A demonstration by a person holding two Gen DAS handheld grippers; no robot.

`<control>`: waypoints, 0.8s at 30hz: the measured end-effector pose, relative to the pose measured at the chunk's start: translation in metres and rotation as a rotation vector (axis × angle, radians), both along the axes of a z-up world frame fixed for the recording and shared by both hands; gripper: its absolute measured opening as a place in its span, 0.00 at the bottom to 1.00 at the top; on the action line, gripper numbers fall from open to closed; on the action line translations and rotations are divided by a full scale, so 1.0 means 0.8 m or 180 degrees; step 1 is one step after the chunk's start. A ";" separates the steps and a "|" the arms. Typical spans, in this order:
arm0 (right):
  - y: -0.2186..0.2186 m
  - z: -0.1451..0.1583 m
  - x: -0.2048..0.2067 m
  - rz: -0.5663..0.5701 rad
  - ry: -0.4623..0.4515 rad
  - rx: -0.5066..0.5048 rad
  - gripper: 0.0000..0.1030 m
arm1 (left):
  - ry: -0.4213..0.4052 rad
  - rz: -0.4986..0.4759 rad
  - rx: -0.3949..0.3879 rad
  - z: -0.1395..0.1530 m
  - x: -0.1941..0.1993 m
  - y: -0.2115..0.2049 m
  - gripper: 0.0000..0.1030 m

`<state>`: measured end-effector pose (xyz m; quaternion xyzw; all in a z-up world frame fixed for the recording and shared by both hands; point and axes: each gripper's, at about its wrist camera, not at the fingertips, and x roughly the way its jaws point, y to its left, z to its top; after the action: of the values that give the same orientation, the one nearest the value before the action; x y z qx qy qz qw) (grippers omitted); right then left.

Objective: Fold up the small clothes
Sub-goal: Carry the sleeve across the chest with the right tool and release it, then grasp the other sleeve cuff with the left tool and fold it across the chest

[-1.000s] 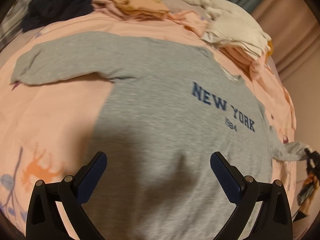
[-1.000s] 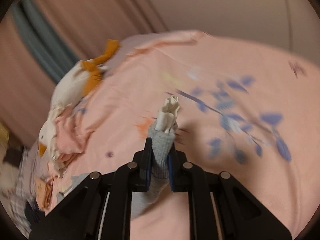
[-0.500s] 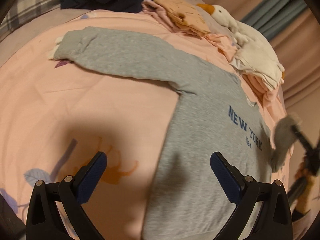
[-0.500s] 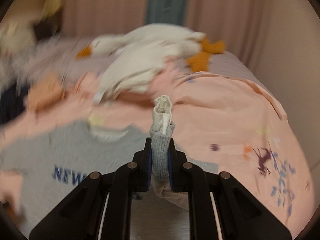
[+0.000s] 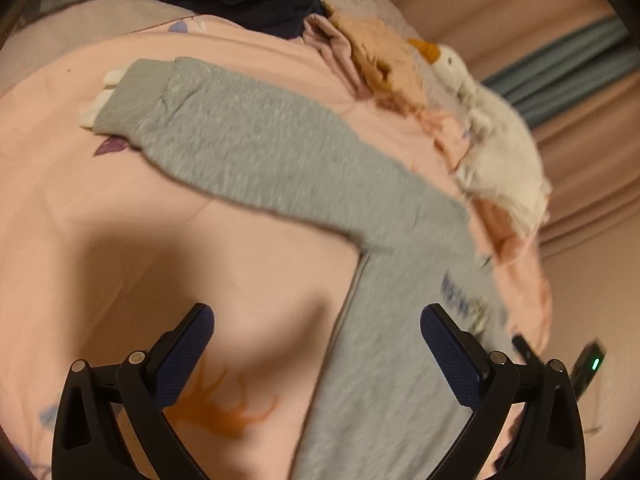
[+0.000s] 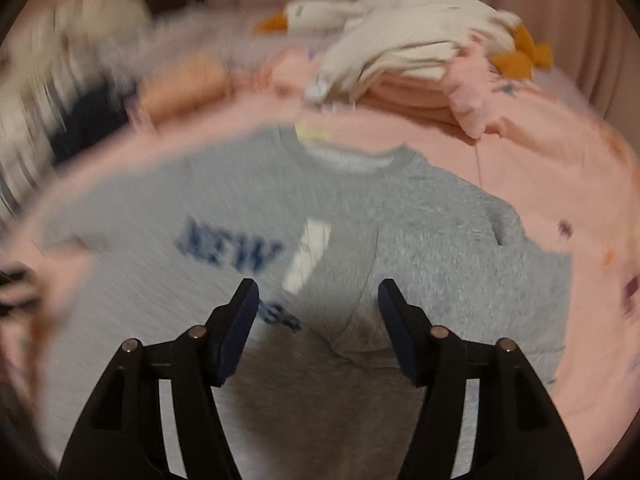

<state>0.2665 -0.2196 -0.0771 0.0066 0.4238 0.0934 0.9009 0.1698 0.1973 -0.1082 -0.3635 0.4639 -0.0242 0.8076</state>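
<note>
bed (image 5: 100,220) first: a pink printed cover, with a grey sweatshirt (image 5: 392,360) spread face up across it. heaped clothes (image 5: 372,52) and a goose toy (image 6: 400,28) lie along the far edge, clear of the work.

step in hand, by my reading: the sleeve fold. in the right wrist view one sleeve (image 6: 400,248) lies folded in over the chest, its white-tipped cuff (image 6: 308,256) resting beside the blue lettering (image 6: 228,248). the other sleeve (image 5: 248,140) lies stretched out flat across the cover, away from the body, not yet folded.

right gripper (image 6: 318,320): jaws opening, nothing pinched between them. the folded sleeve lies under and just beyond the fingertips, between the two fingers in the view; the pads do not press it, so i judge this a release.

left gripper (image 5: 318,344): fingers spread wide, holding nothing. it hangs over the sweatshirt's side edge, one finger over bare cover, the other over grey cloth. the outstretched sleeve is well apart from it, further up the bed.

next move, as i judge it: the left gripper must travel out to the far cuff (image 5: 104,100), pinch it, and carry that sleeve across the chest to match the first. the cloth is soft and thick; a shallow pinch may slip or drag the body out of square.

the right wrist view is blurred; finer detail cannot be told.
</note>
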 end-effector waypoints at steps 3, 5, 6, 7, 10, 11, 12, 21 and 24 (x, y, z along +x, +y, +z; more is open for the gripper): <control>-0.039 0.008 0.003 -0.0251 -0.0043 0.0544 0.50 | -0.0114 0.0099 -0.0247 0.000 0.012 0.015 0.99; -0.029 -0.003 0.007 -0.0325 0.0010 0.0501 0.36 | -0.0203 0.0198 -0.0474 -0.001 0.016 0.028 0.99; -0.024 -0.014 0.013 -0.0351 0.0069 0.0408 0.35 | -0.0235 0.0241 -0.0576 -0.002 0.018 0.034 0.99; -0.017 -0.019 0.011 -0.0337 0.0090 0.0375 0.33 | -0.0260 0.0325 -0.0730 -0.006 0.020 0.043 0.99; -0.004 -0.047 0.014 -0.0261 0.0248 0.0178 0.32 | -0.0342 0.0567 -0.1086 -0.017 0.024 0.069 0.99; 0.003 -0.063 0.017 -0.0262 0.0366 0.0116 0.32 | -0.0363 0.0655 -0.1161 -0.019 0.024 0.076 0.99; -0.001 -0.071 0.020 -0.0270 0.0427 0.0118 0.33 | -0.0396 0.0731 -0.1247 -0.023 0.024 0.086 0.99; -0.006 -0.040 -0.007 -0.0214 0.0134 0.0209 0.35 | -0.0617 0.1410 -0.1795 -0.062 0.022 0.143 0.99; -0.013 -0.030 -0.018 -0.0194 0.0041 0.0293 0.35 | -0.0642 0.1574 -0.1574 -0.054 0.028 0.158 0.99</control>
<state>0.2518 -0.2297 -0.1009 0.0616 0.4245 0.0852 0.8993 0.1924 0.3237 -0.1512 -0.6448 0.2601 0.0246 0.7183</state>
